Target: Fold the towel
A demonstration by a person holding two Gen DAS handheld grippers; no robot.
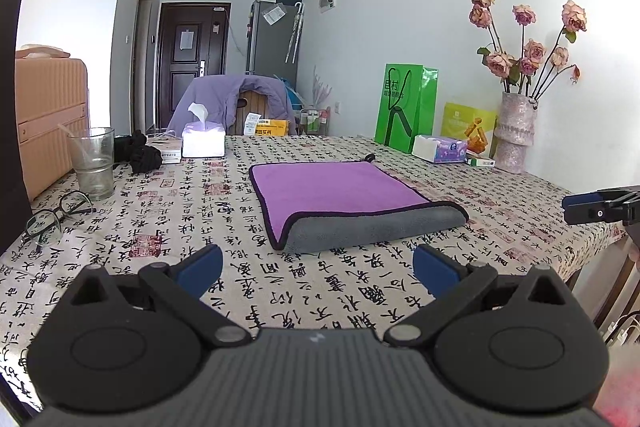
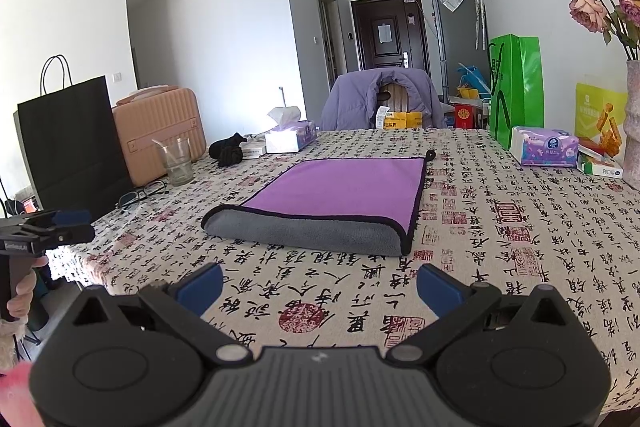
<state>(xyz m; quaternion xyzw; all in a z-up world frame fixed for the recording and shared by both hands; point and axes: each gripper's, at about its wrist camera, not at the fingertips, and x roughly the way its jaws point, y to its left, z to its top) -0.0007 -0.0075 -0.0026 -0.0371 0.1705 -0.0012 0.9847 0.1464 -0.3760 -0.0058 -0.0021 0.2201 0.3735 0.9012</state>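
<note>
A purple towel [image 1: 336, 189] with a grey underside and dark trim lies flat on the patterned tablecloth [image 1: 200, 211], its near edge rolled over so a grey band shows. It also shows in the right wrist view [image 2: 340, 187]. My left gripper [image 1: 318, 267] is open and empty, held above the table just short of the towel's near edge. My right gripper [image 2: 320, 285] is open and empty, also short of the towel. The right gripper shows at the right edge of the left wrist view [image 1: 596, 211]; the left gripper shows at the left edge of the right wrist view [image 2: 52, 227].
A glass [image 1: 94, 163], eyeglasses [image 1: 56, 215], a black cloth [image 1: 142, 151] and a tissue box [image 1: 202, 141] stand at the left. A green bag [image 1: 404, 107], a tissue pack [image 1: 440, 149] and a vase of flowers [image 1: 516, 131] stand at the right. A chair with a jacket [image 1: 232, 103] is behind the table.
</note>
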